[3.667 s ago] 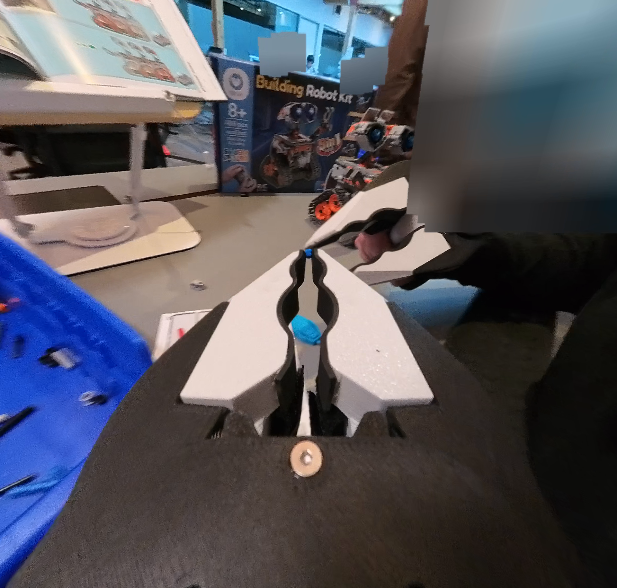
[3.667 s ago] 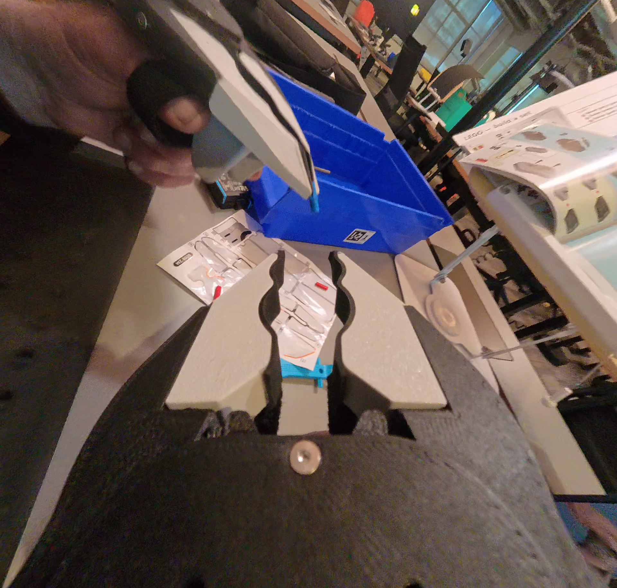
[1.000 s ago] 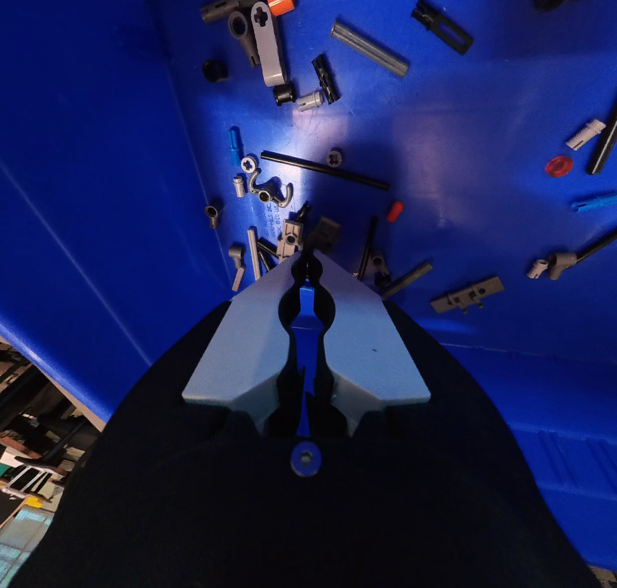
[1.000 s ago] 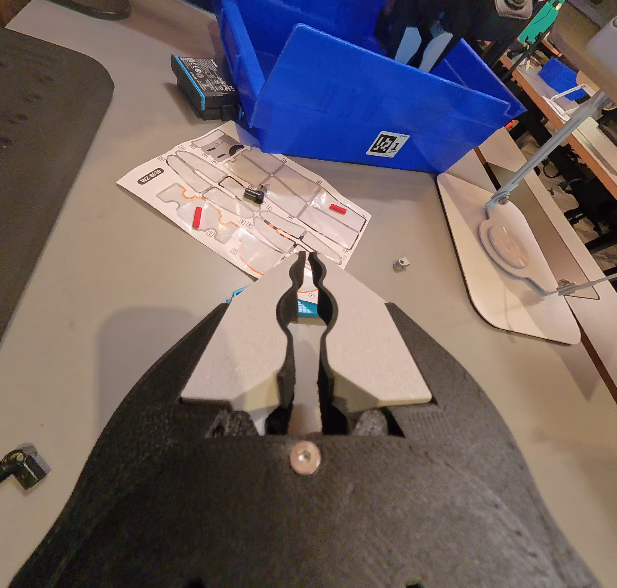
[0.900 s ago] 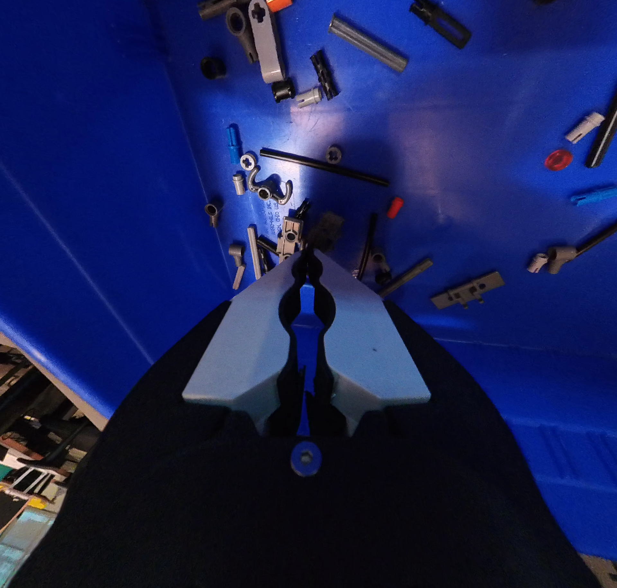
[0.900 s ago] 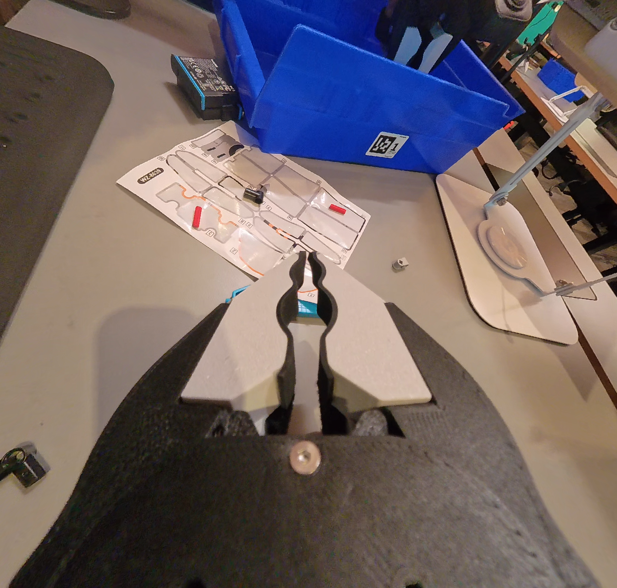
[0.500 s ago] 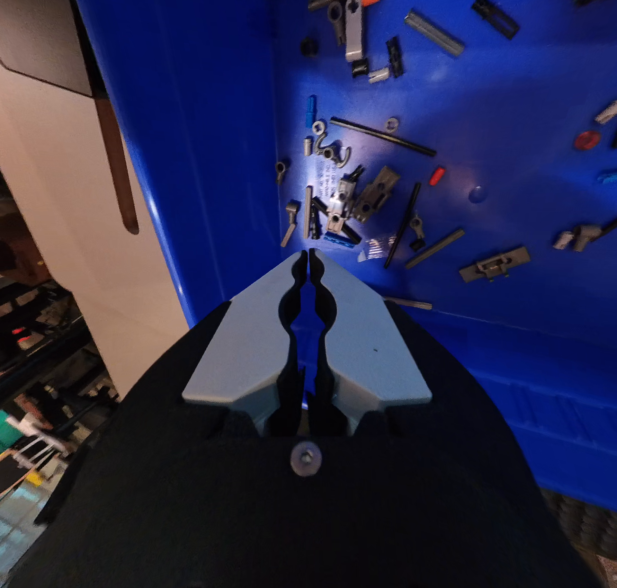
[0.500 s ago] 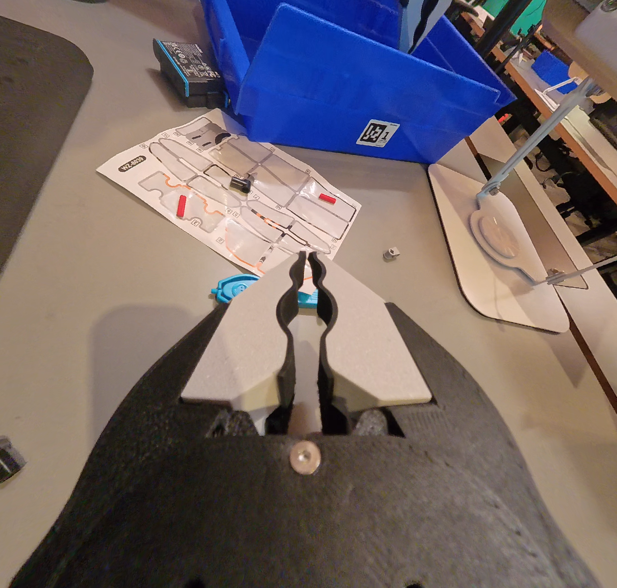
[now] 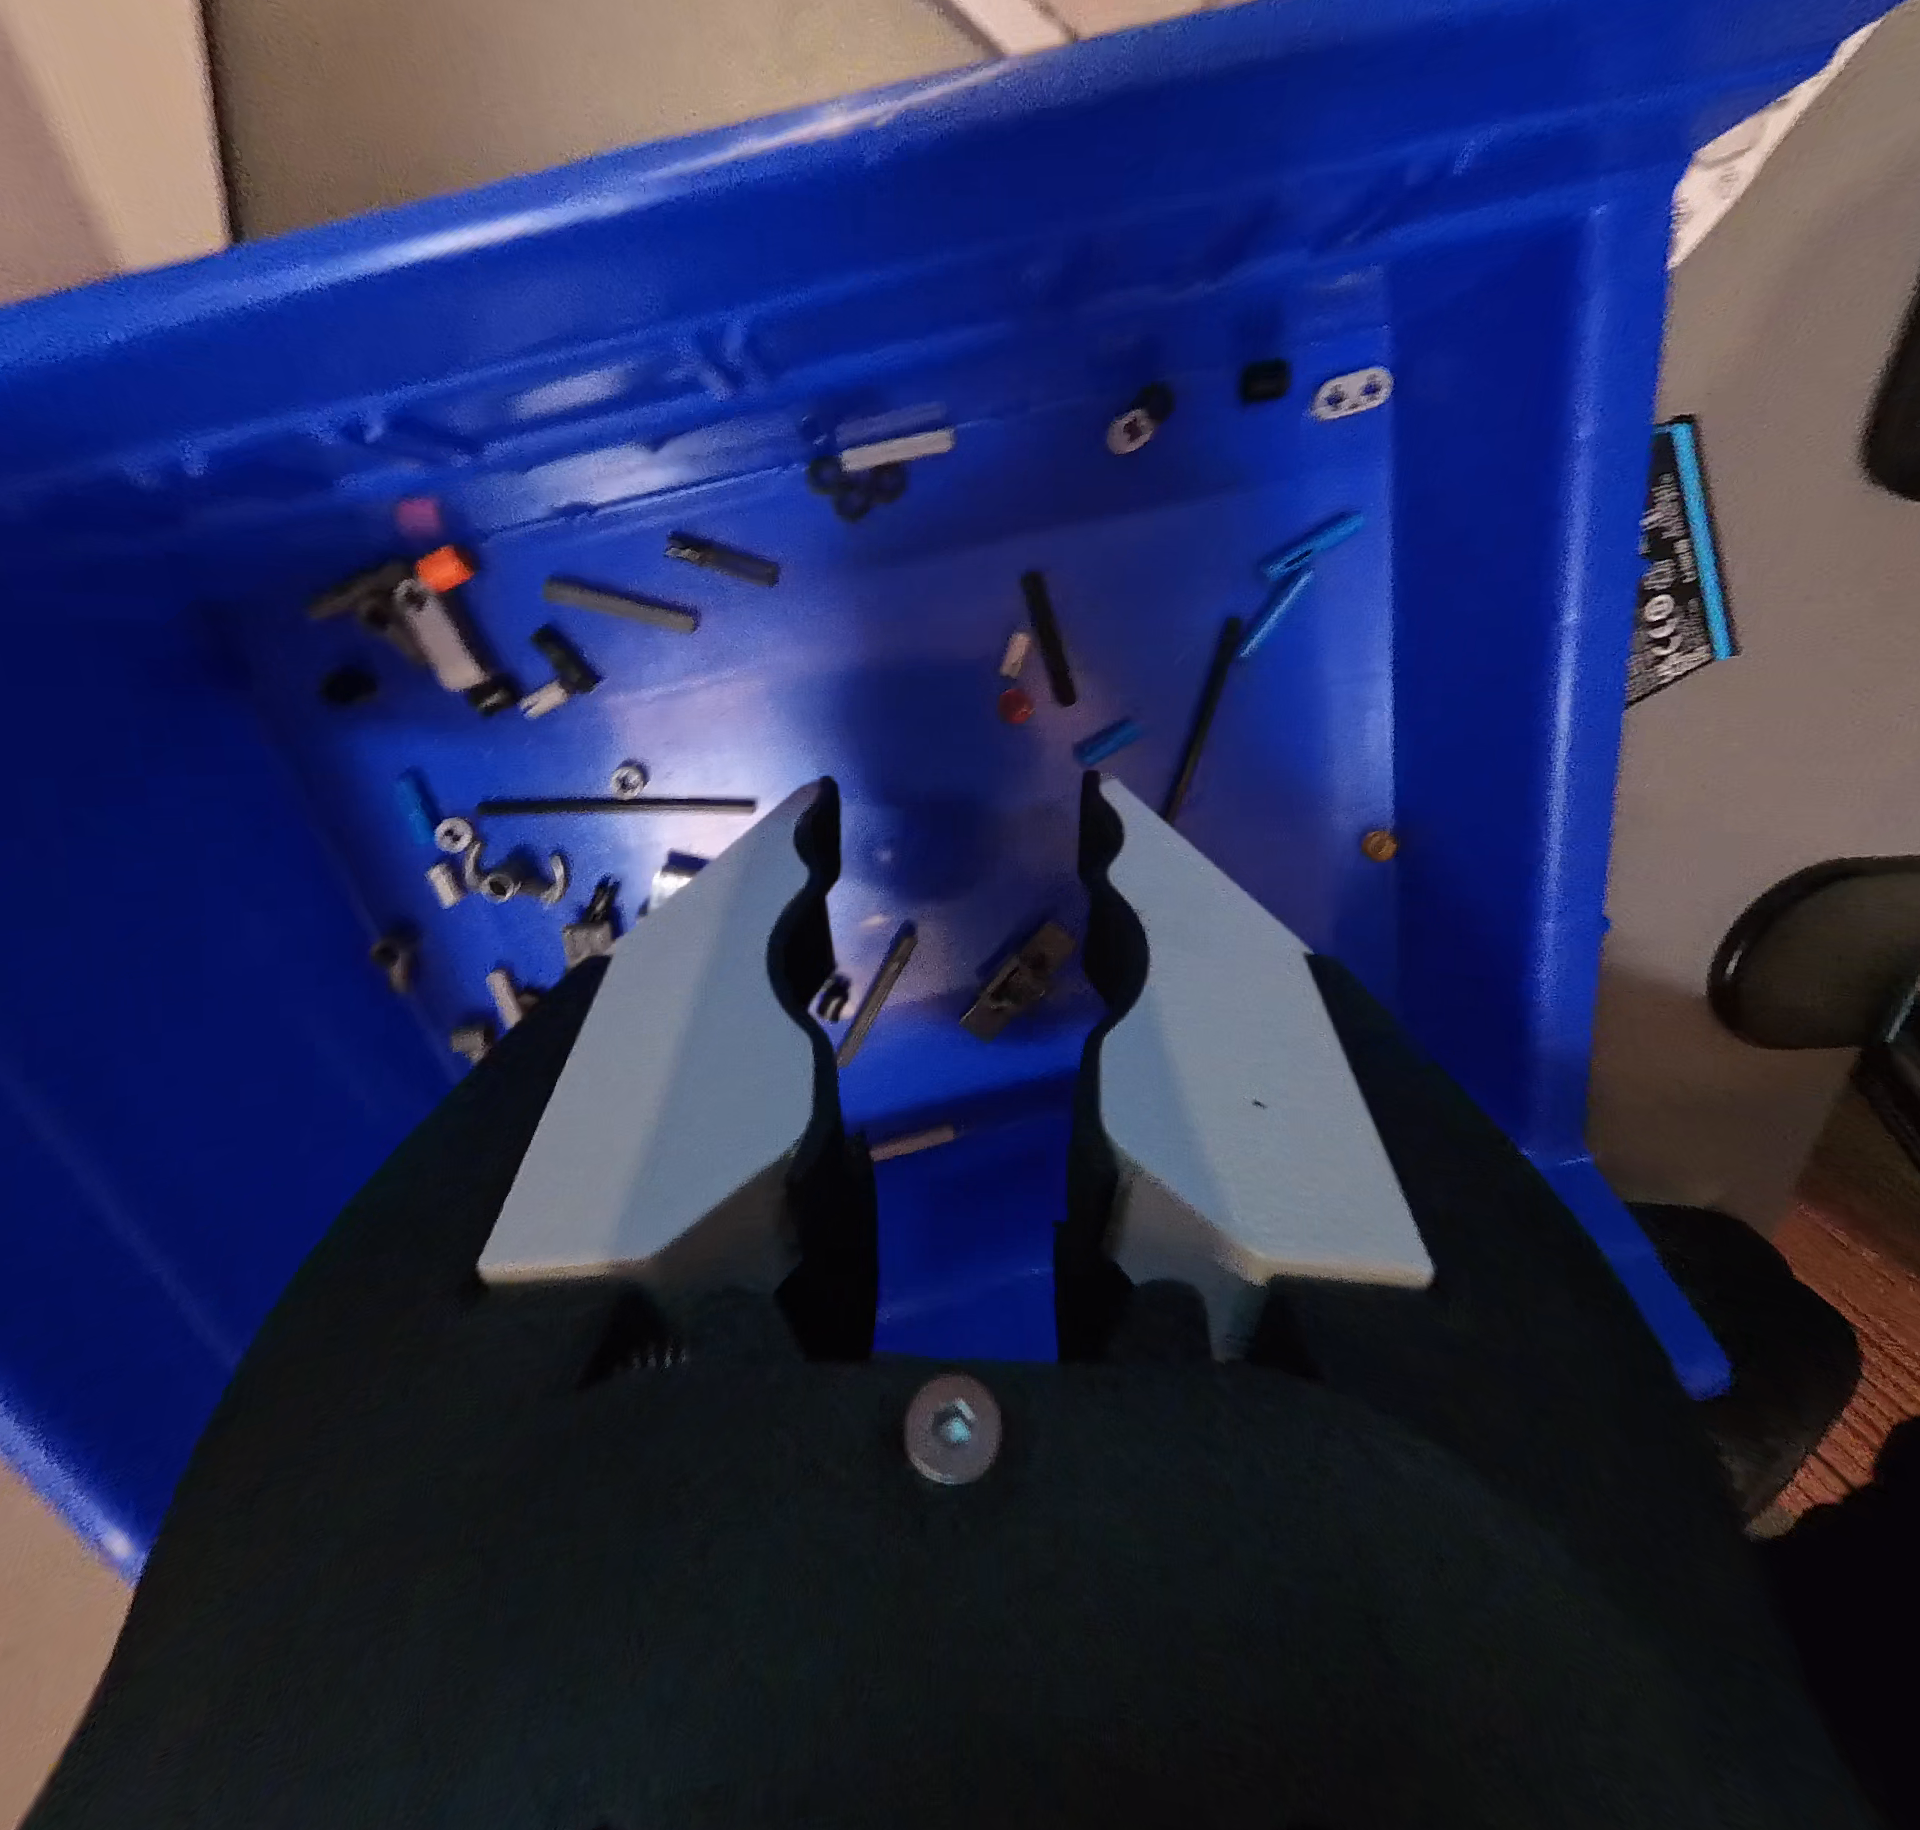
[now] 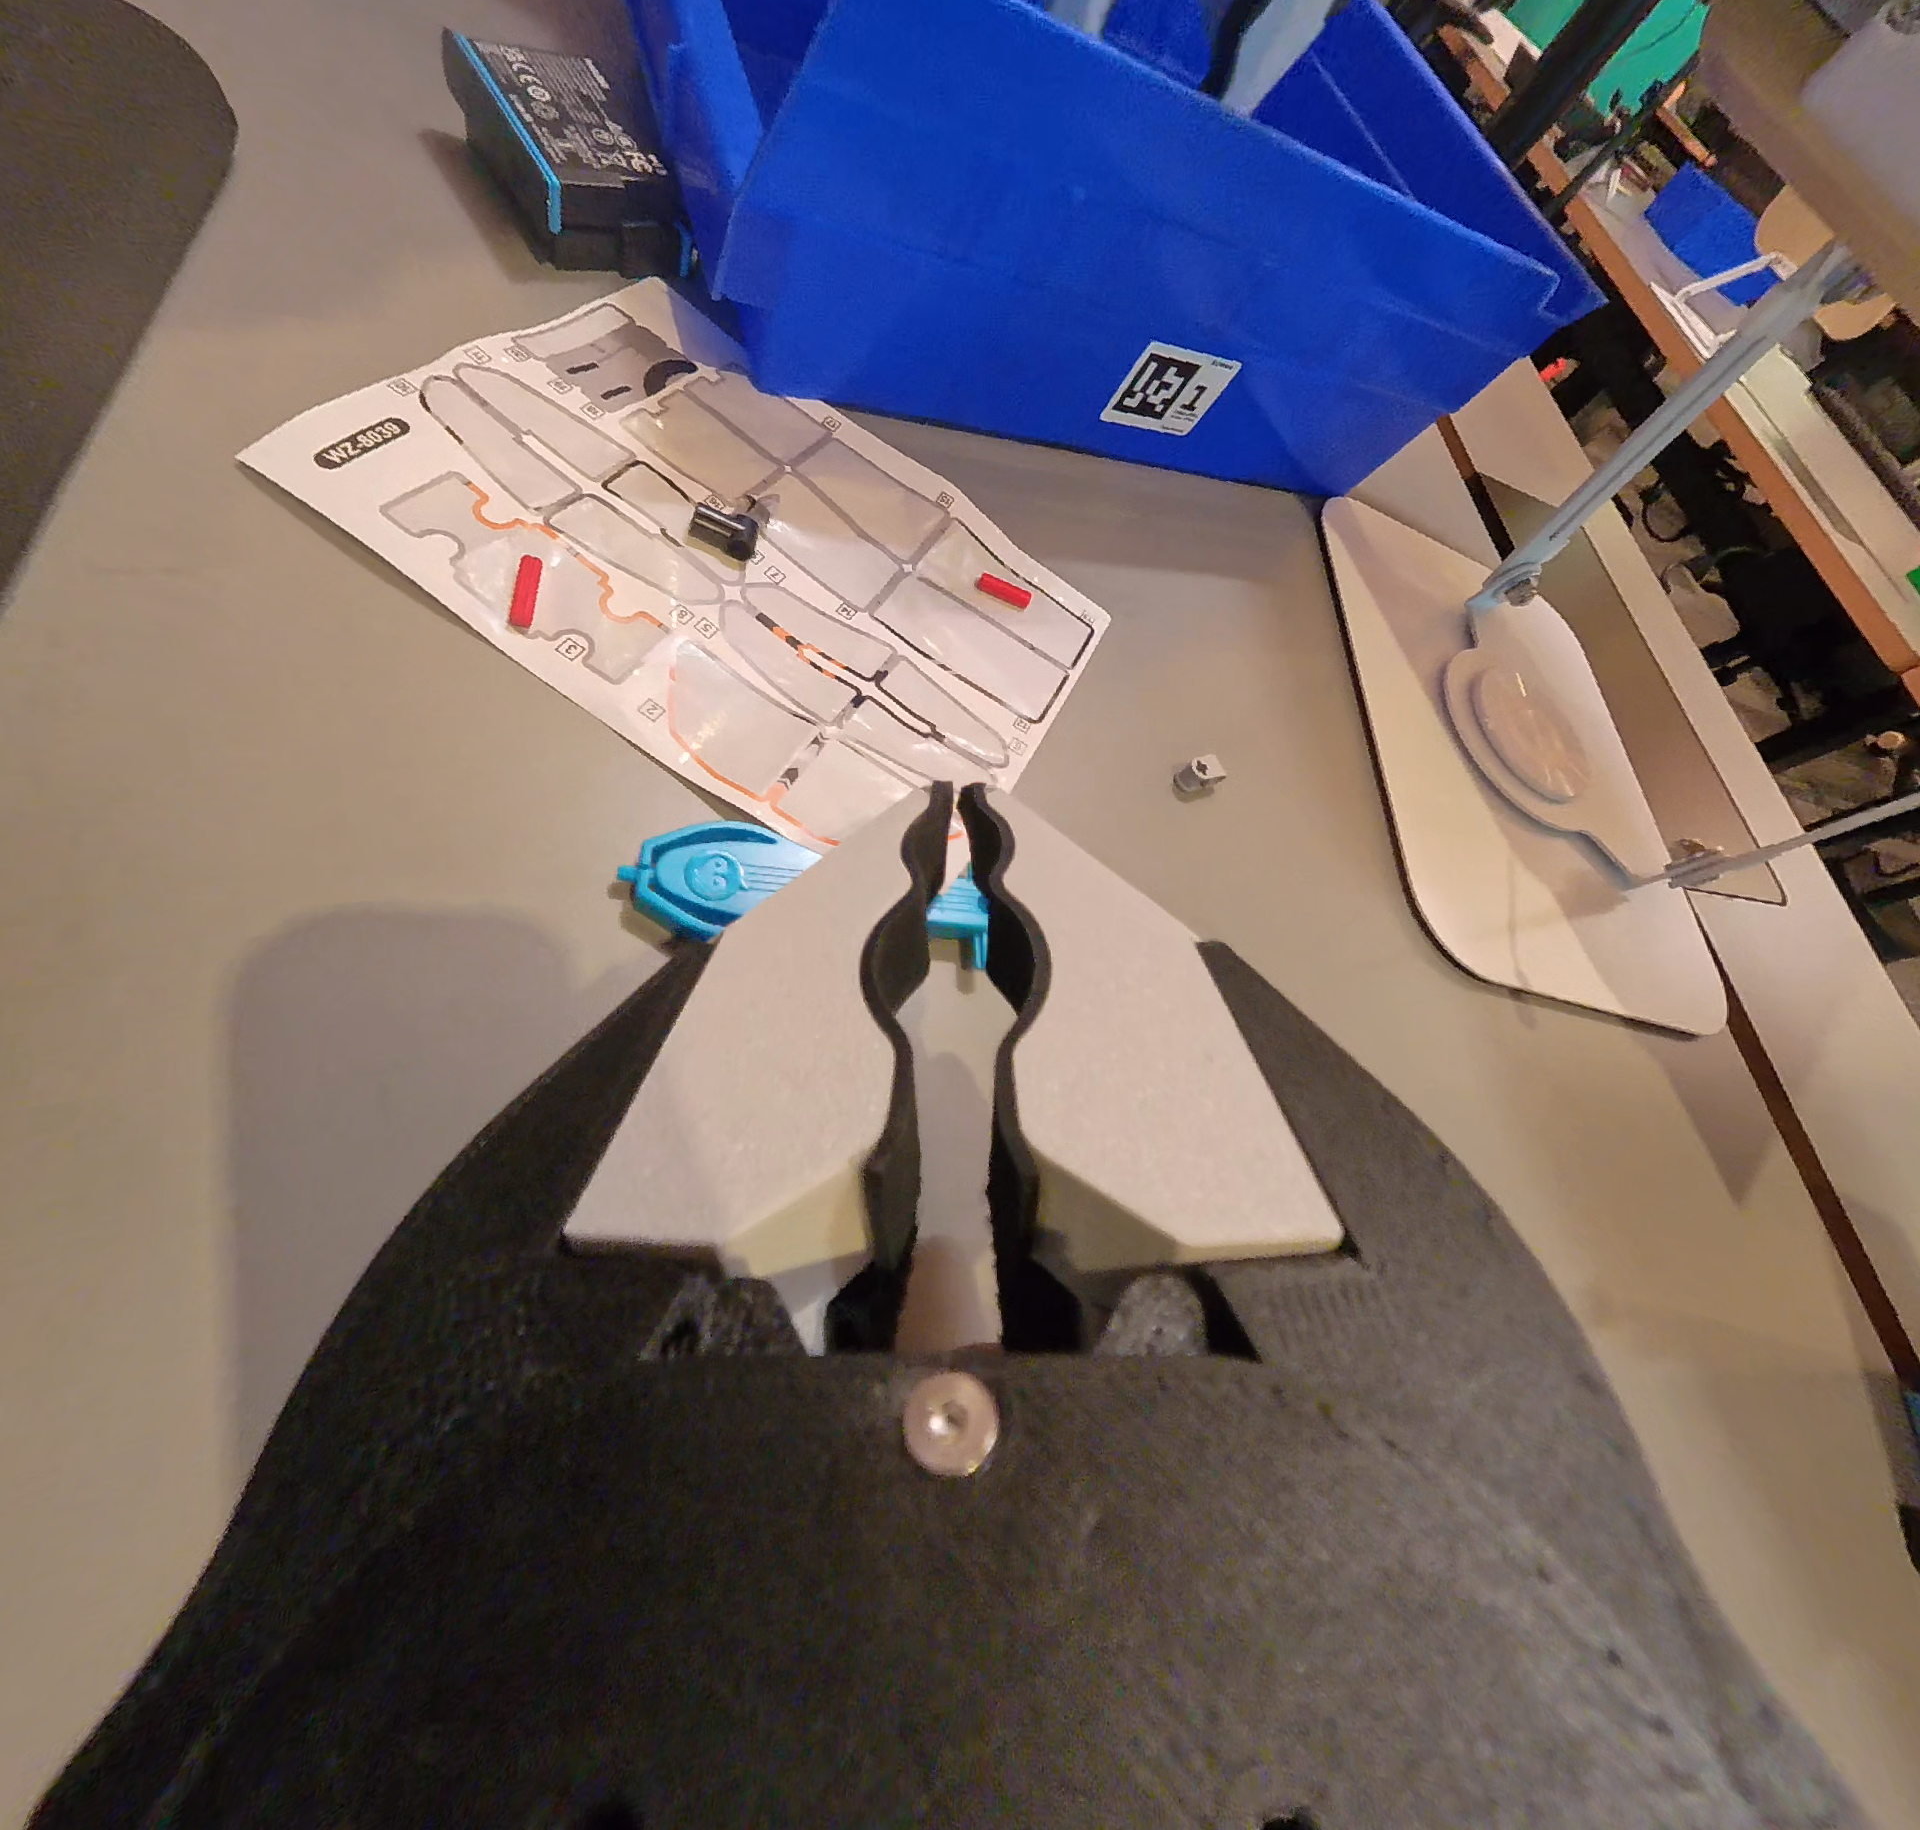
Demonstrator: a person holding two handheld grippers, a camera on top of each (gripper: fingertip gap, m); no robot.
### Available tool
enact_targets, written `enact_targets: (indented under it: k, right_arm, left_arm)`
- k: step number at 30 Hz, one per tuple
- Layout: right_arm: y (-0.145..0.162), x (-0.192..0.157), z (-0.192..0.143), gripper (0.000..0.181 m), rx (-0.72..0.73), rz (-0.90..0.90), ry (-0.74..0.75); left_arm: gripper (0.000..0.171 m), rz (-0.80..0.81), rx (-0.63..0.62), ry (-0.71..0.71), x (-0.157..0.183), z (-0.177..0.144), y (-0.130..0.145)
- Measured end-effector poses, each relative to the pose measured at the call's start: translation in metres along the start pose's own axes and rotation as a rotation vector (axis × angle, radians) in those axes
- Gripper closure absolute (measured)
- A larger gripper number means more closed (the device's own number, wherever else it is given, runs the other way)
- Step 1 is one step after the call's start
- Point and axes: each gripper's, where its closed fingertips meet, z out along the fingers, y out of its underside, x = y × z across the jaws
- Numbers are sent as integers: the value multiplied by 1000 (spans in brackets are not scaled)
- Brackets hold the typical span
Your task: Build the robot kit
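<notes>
Blue bin [image 9: 1507, 637]: one | left gripper [image 9: 956, 804] spread above | right gripper [image 10: 958, 791] pressed together | red pins [image 10: 527, 591]: two

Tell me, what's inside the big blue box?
The blue bin holds loose little building pieces: black rods, grey bits, an orange piece. The open left gripper hides part of the near floor.

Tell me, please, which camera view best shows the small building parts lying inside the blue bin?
The left wrist view: it looks down into the blue bin, showing the scattered building parts on its floor. The right wrist view shows only the bin's outer wall; its contents are hidden.
</notes>
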Motion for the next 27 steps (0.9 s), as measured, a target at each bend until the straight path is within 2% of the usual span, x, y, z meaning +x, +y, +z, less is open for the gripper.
enact_targets:
  k: [7, 19, 27]
  right_arm:
    - [4, 2, -1, 181, -5, 8, 0]
    - [-3, 4, -10, 181, 18, -8, 8]
    - [0, 9, -13, 181, 12, -9, 22]
  left_arm:
    - [120, 64, 65, 105, 28, 8, -22]
    - [121, 21, -55, 75, 24, 8, 3]
    - [128, 12, 2, 30, 15, 8, 0]
